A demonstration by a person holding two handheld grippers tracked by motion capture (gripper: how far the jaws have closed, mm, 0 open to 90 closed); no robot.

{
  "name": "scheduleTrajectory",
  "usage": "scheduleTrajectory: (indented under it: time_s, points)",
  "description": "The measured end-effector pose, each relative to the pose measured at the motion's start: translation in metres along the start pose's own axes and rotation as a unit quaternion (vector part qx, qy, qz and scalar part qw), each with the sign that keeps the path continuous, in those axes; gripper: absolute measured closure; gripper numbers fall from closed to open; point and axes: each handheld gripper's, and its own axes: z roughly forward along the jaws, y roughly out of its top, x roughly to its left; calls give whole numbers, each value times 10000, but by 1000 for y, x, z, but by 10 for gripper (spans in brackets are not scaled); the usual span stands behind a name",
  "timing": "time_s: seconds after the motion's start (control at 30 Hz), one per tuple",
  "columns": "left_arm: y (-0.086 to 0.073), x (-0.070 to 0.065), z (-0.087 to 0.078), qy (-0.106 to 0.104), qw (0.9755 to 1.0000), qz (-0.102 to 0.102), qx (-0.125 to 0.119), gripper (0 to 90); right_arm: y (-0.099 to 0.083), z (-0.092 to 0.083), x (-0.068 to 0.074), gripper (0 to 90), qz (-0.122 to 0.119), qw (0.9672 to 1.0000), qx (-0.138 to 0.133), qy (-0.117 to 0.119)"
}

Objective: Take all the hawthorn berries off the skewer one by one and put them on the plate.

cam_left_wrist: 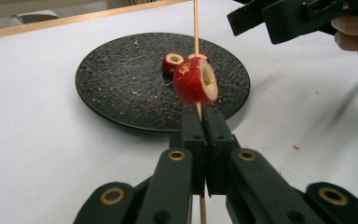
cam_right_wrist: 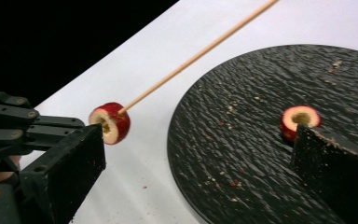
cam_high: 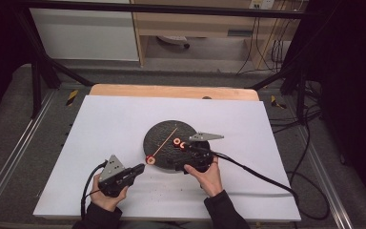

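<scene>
My left gripper (cam_high: 141, 167) (cam_left_wrist: 200, 123) is shut on the lower end of a thin wooden skewer (cam_high: 166, 141) (cam_left_wrist: 196, 23) (cam_right_wrist: 200, 51). The skewer slants up over a black round plate (cam_high: 162, 131) (cam_left_wrist: 121, 93) (cam_right_wrist: 242, 154). One red cored fruit piece (cam_high: 149, 160) (cam_left_wrist: 196, 82) (cam_right_wrist: 110, 122) is threaded on it just past the jaws. Two more red pieces (cam_high: 177, 141) (cam_left_wrist: 172, 62) (cam_right_wrist: 299, 120) lie on the plate. My right gripper (cam_high: 186, 148) (cam_right_wrist: 200, 140) stands open low over the plate, beside the loose pieces, with nothing between its jaws.
A white sheet (cam_high: 109, 124) covers the wooden table, with small crumbs around the plate. Cables (cam_high: 262, 174) trail from the right gripper across the sheet. Black frame bars (cam_high: 43, 67) stand at the table's far corners.
</scene>
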Motion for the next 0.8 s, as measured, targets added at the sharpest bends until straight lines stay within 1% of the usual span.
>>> scheduleTrajectory:
  time_s: [0.13, 0.23, 0.27, 0.43, 0.53, 0.7, 0.8]
  points:
    - [0, 0, 1, 1, 10000, 10, 4, 884, 1, 6, 7, 54, 21, 9999, 12, 142]
    - [0, -1, 0, 1, 10000, 17, -3, 884, 1, 11, 12, 76, -6, 9997, 48, 235]
    - [0, -1, 0, -2, 10000, 15, -4, 885, 2, 12, 14, 86, 22, 9996, 52, 272]
    - [0, -1, 1, -3, 10000, 19, -4, 884, 4, 20, 21, 176, 12, 9991, 11, 417]
    - [0, -2, 1, -7, 10000, 39, -9, 885, 4, 25, 23, 232, 15, 9989, 22, 459]
    - [1, -2, 1, -6, 10000, 47, -11, 885, 3, 32, 26, 318, 80, 9984, 92, 555]
    - [1, -3, 1, -3, 10000, 49, -8, 884, 3, 35, 25, 357, 187, 9978, 71, 626]
